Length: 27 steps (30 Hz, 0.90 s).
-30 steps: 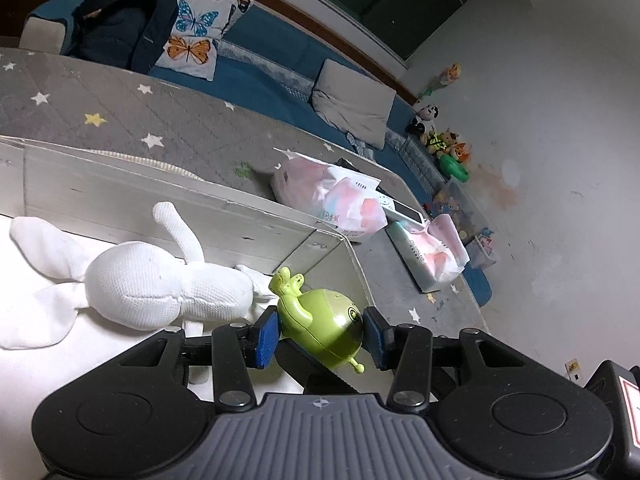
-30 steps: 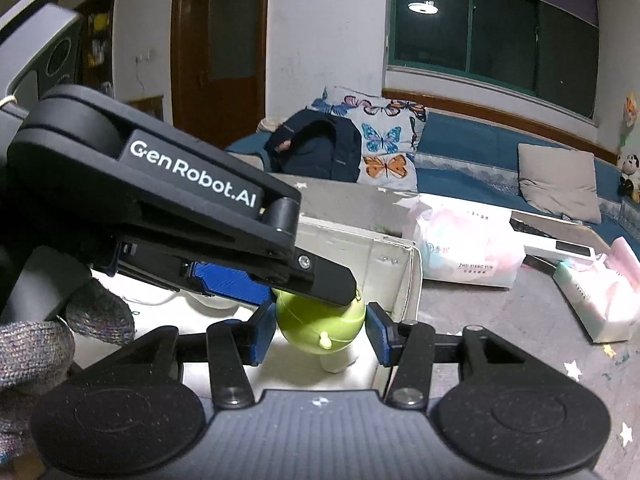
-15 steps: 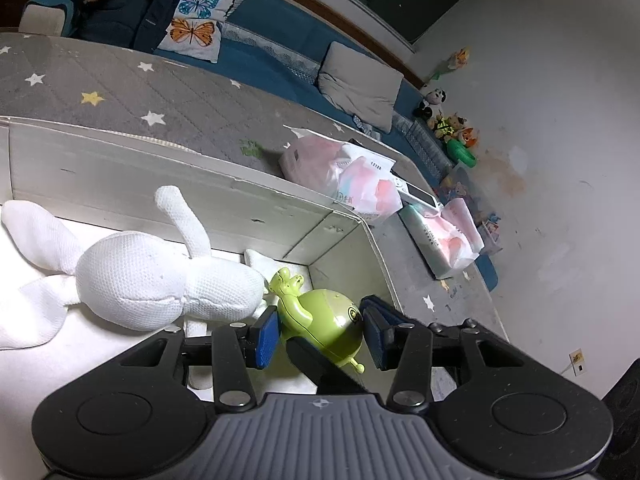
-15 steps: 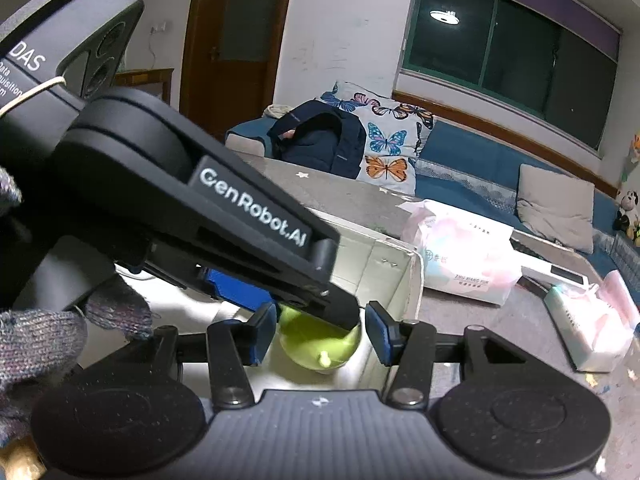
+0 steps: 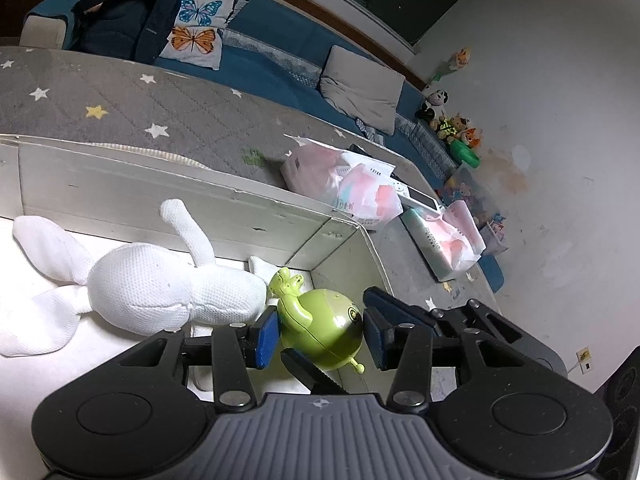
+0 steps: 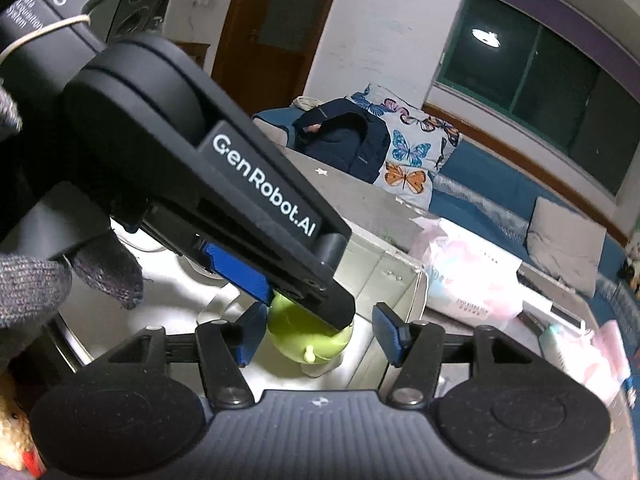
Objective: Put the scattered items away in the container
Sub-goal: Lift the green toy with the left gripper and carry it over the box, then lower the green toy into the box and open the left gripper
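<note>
A round green toy [image 5: 326, 328] lies in the near right corner of the white box [image 5: 168, 196], beside a white plush rabbit [image 5: 160, 288]. My left gripper [image 5: 320, 338] is open with its blue pads on either side of the toy, the right pad clear of it. My right gripper [image 6: 318, 338] is open just above the same toy [image 6: 308, 340]. In the right wrist view the left gripper's black body [image 6: 224, 200] crosses in front and covers the toy's top.
Pink tissue packs [image 5: 352, 188] and a white pack [image 5: 444, 240] lie on the grey star-patterned mattress [image 5: 120, 104] right of the box. A dark backpack [image 5: 124, 20] and butterfly pillow [image 5: 200, 24] sit on the blue sofa behind. A gloved hand [image 6: 60, 288] is at the left.
The green toy has settled in the box corner. Both grippers' pads have spread wider from it, and the left gripper's body now fills more of the right wrist view.
</note>
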Available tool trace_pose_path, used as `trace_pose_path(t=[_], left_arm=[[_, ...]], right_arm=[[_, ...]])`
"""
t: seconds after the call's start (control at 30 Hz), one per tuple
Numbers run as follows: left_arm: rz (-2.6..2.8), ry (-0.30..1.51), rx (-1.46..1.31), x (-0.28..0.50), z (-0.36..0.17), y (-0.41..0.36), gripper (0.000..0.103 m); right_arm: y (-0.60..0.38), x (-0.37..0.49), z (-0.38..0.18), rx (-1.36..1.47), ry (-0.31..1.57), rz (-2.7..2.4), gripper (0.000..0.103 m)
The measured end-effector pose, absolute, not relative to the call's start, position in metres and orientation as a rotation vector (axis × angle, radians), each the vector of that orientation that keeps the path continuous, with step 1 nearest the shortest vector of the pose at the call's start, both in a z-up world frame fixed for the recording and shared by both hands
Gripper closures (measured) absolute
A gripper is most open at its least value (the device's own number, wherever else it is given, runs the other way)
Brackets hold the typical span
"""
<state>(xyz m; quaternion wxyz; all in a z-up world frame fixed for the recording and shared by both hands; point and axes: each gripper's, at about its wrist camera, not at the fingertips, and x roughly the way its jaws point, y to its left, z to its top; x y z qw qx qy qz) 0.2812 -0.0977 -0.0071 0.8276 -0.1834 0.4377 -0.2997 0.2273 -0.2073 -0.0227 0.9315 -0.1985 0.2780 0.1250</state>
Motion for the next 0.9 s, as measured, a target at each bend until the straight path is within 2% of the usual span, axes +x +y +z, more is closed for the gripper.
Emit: trace_pose_path(t=[0.57, 0.9], left_arm=[[-0.605, 0.968, -0.494, 0.289, -0.014, -0.089, 0.056], [-0.594, 0.919, -0.475, 0.275, 0.002, -0.081, 0.056]], right_arm=[[-0.206, 0.232, -0.024, -0.453, 0.544, 0.246, 0.041], [-0.206, 0.234, -0.023, -0.44, 0.526, 0.219, 0.041]])
